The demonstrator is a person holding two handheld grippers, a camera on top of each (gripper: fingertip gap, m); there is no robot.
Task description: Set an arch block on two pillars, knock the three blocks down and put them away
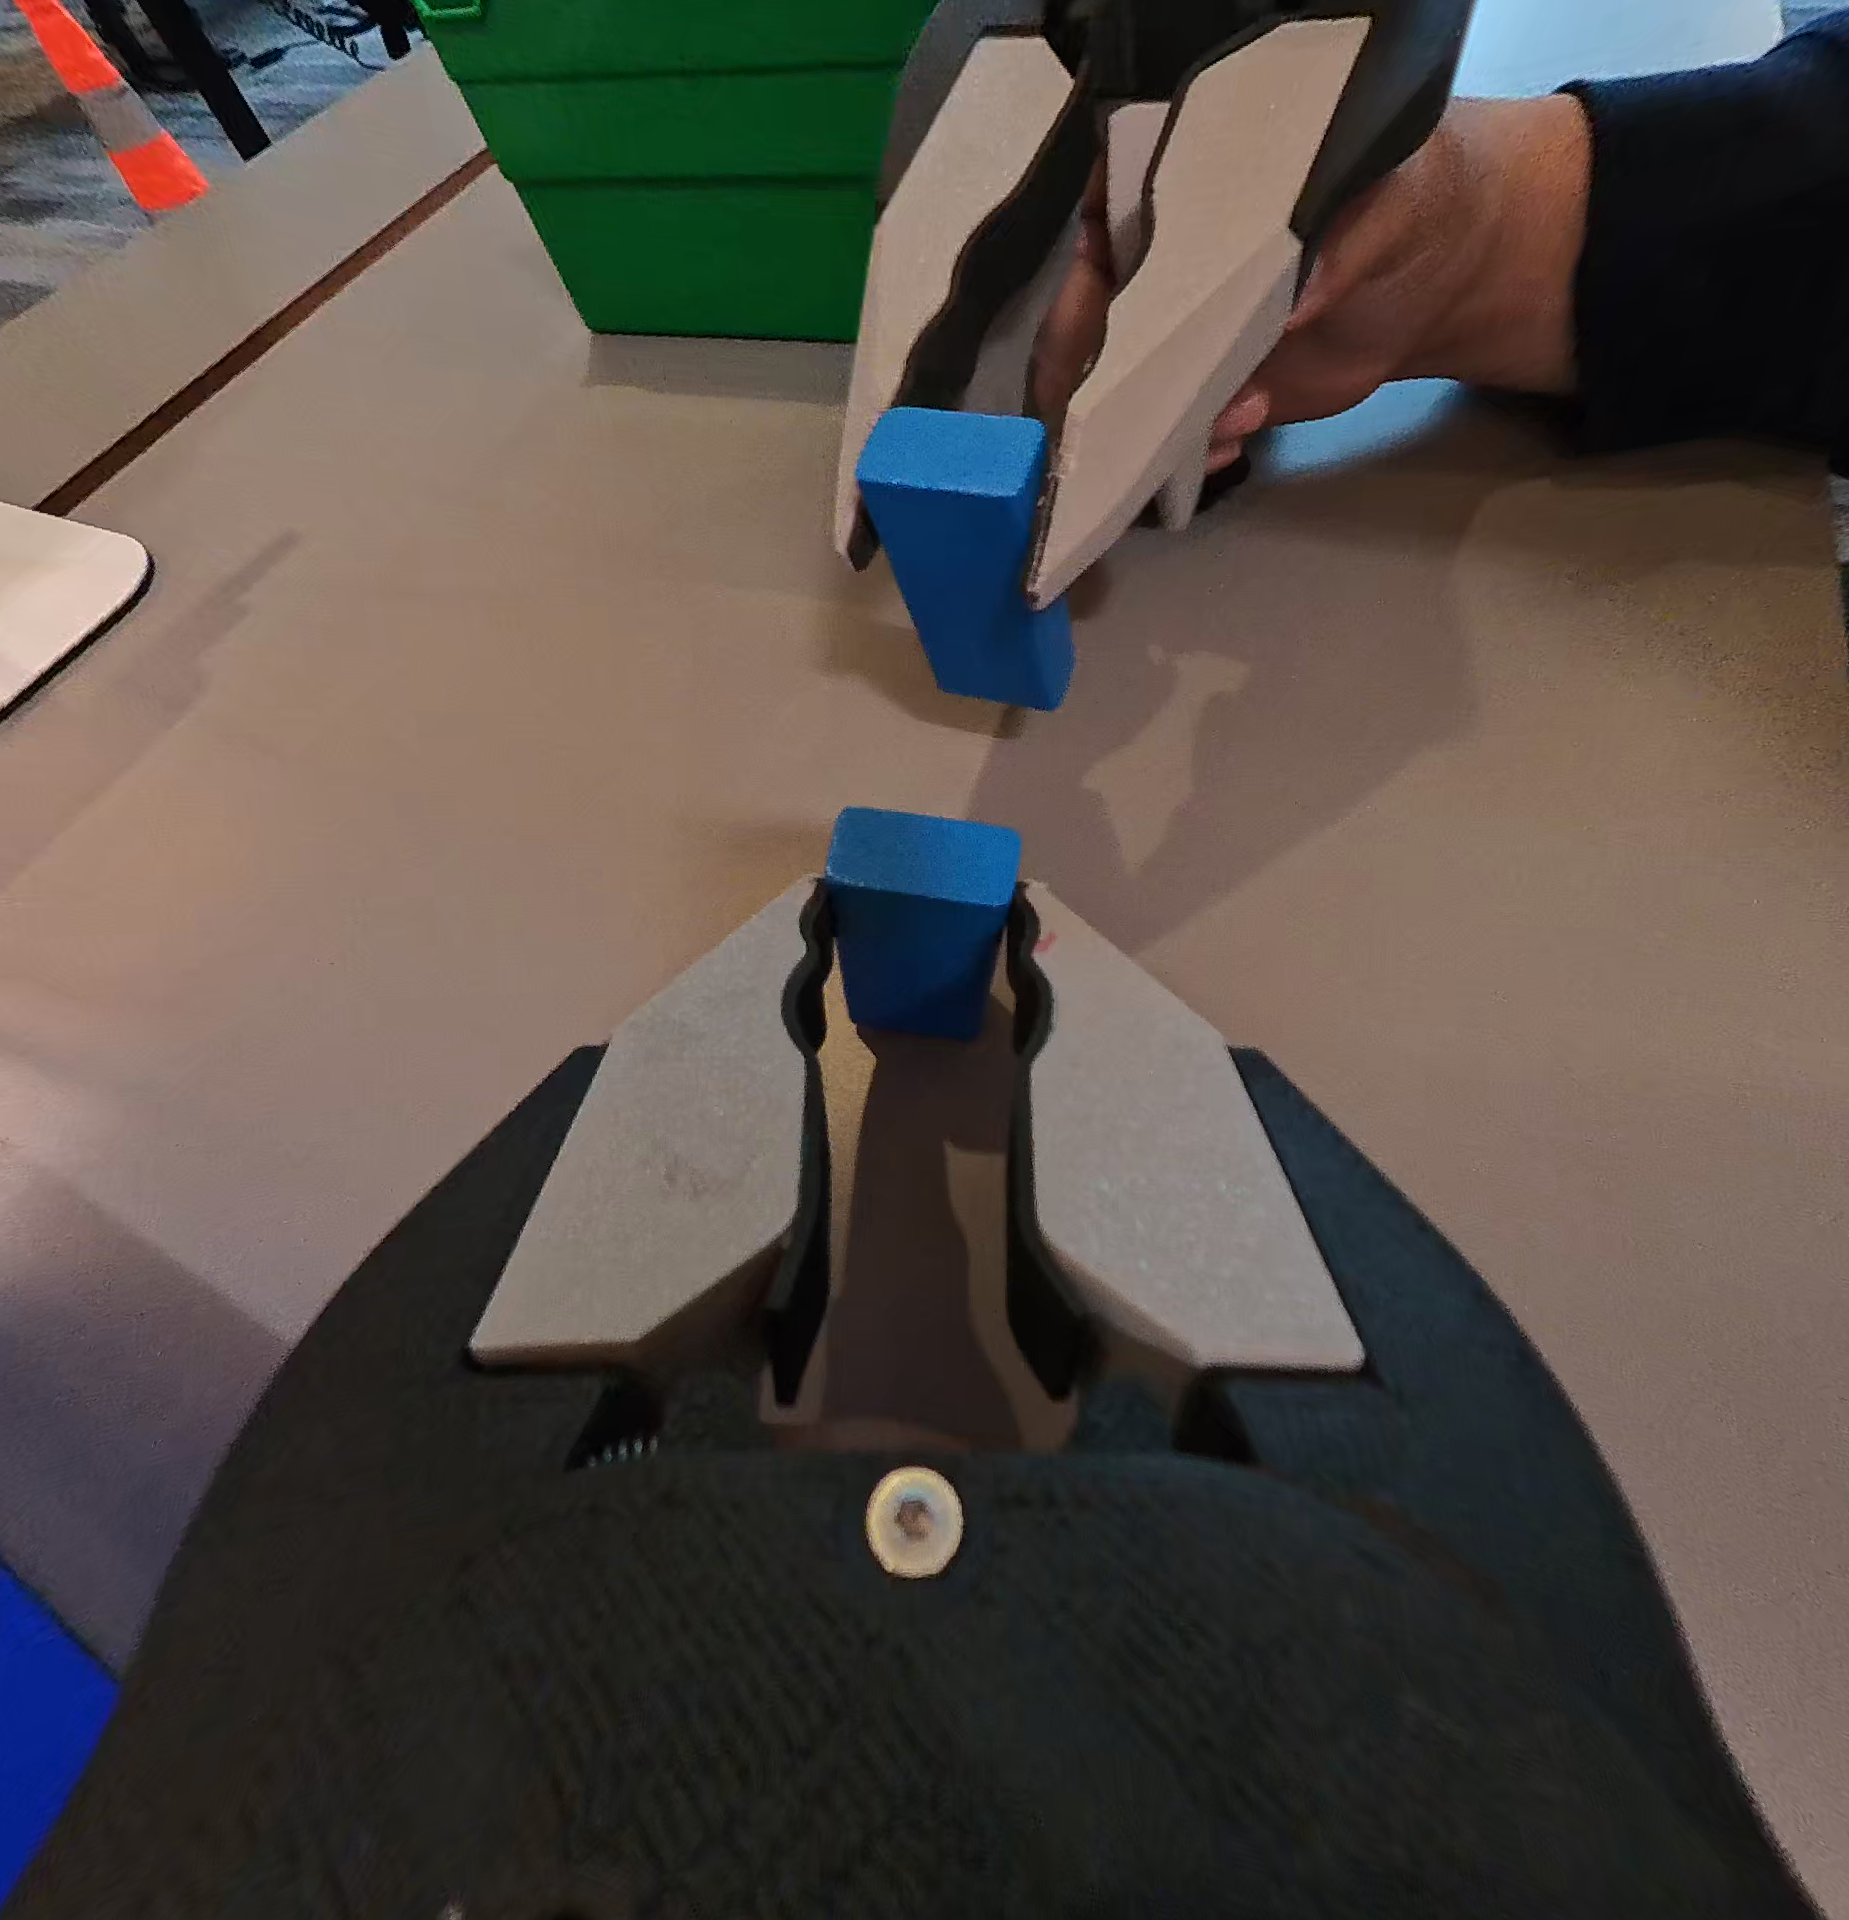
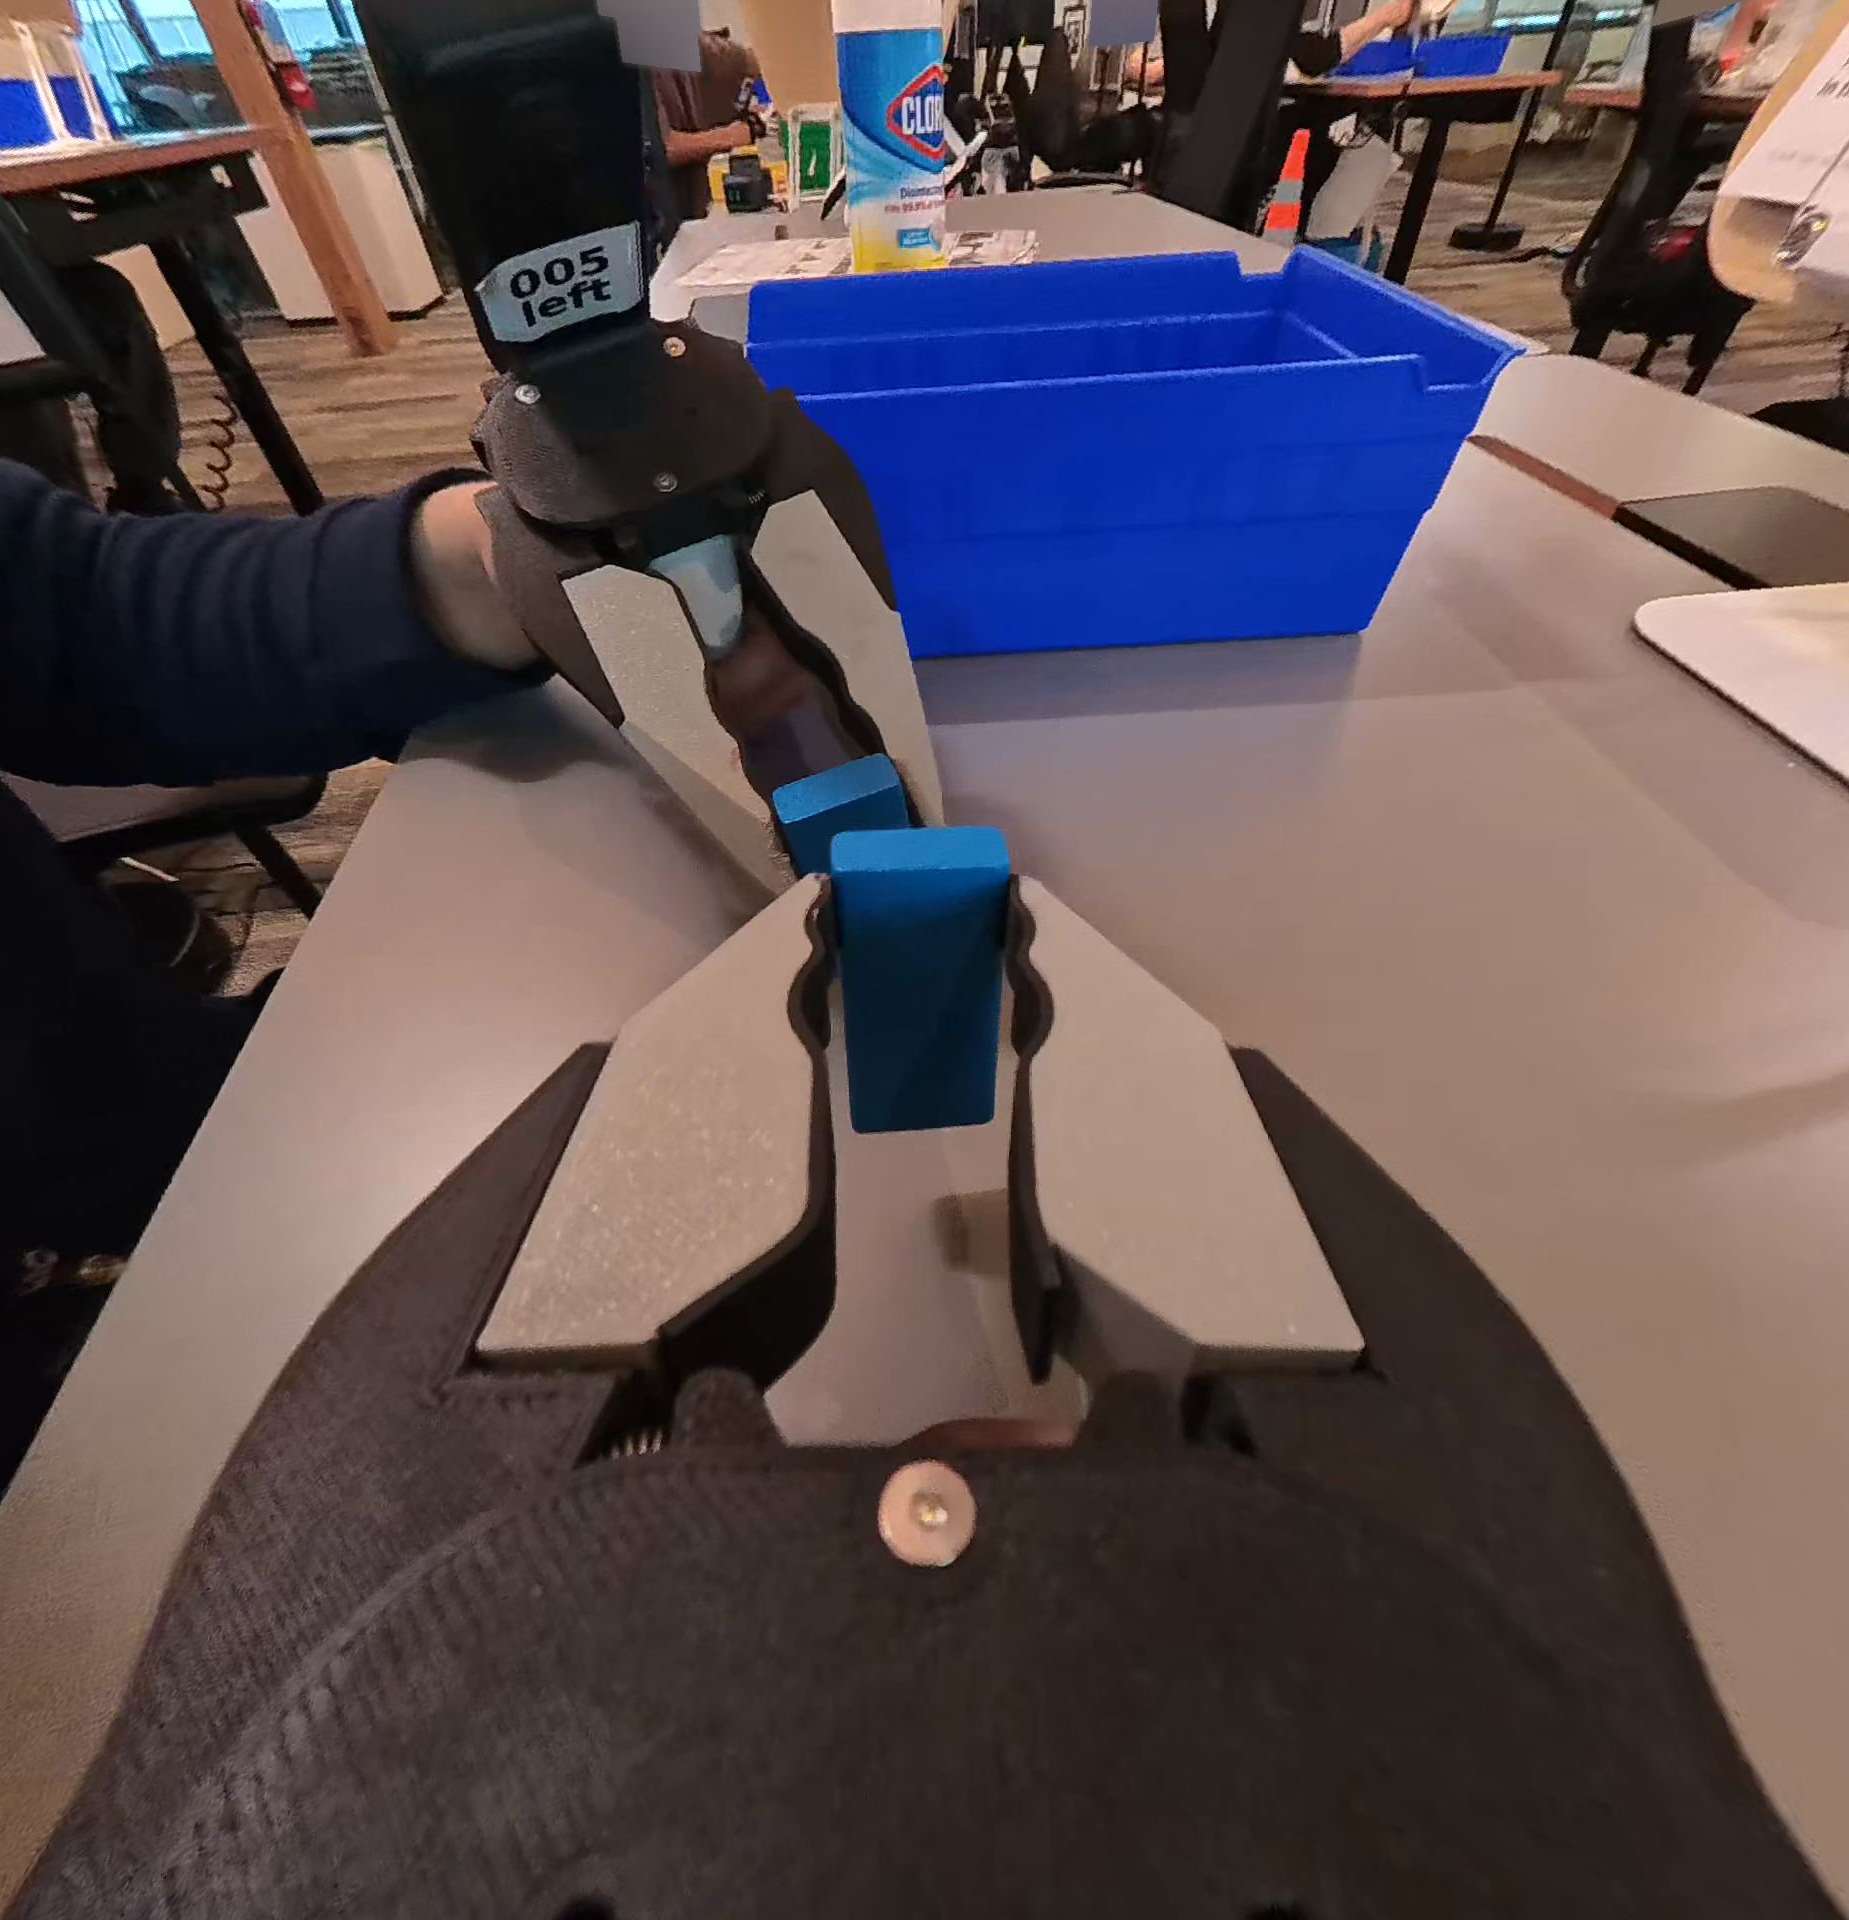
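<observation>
Hand-held gripper on the left point(image 1: 920, 894) is clamped on a blue pillar block point(image 1: 915, 925), both pads pressed to its narrow sides near the top, and the block stands upright with its foot at or just off the counter point(image 1: 484, 727) — I cannot tell which. Up at twelve o'clock from it, the right hand-held gripper point(image 1: 951, 561) comes in from above, closed on the second blue pillar block point(image 1: 961, 551), fingers against both sides of its upper half; that one leans a little, its lower end hovering just above the counter or barely touching. A gap of bare counter separates the two blocks.

So where are we? Early, by my reading. Both pillars are gripped and being brought face to face, neither released. No arch block shows in either view, so the bridge is unbuilt; the topple and the tidy-up are all to come.

Storage is ready: a blue bin point(image 2: 1107, 499) sits at one o'clock in the right wrist view, well apart from the blocks, and a green bin point(image 1: 691, 187) at eleven o'clock in the left wrist view. A white board point(image 1: 37, 603) pokes in at nine o'clock.
</observation>
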